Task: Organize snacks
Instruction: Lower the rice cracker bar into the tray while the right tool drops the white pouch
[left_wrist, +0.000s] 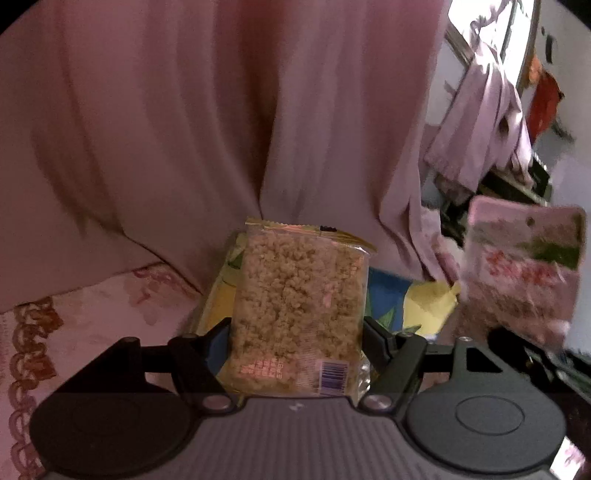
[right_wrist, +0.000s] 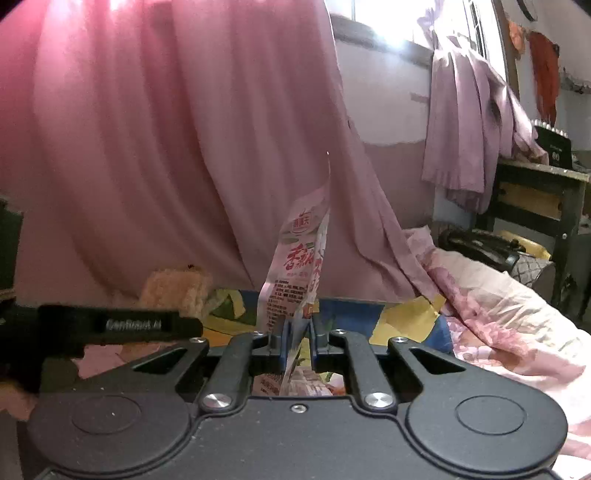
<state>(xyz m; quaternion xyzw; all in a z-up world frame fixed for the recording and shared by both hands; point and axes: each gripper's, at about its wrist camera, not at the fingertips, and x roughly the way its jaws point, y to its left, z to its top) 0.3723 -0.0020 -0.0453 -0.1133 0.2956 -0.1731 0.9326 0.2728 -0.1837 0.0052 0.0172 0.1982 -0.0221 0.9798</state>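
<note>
My left gripper (left_wrist: 297, 332) is shut on a clear packet of crispy rice cake (left_wrist: 299, 306), held flat and upright above a colourful blue-and-yellow box (left_wrist: 391, 299). My right gripper (right_wrist: 298, 328) is shut on the edge of a pink-and-white snack pouch (right_wrist: 295, 273), held upright and edge-on to its camera. The same pouch shows blurred at the right of the left wrist view (left_wrist: 521, 273). The rice cake packet (right_wrist: 173, 288) and the left gripper's body (right_wrist: 110, 326) show at the left of the right wrist view.
A pink curtain (right_wrist: 166, 147) hangs close behind the box. Floral bedding (right_wrist: 498, 314) lies to the right. A dark table (right_wrist: 535, 192) with hanging clothes (right_wrist: 465, 129) stands at the far right. A lace-trimmed cloth (left_wrist: 74, 325) lies to the left.
</note>
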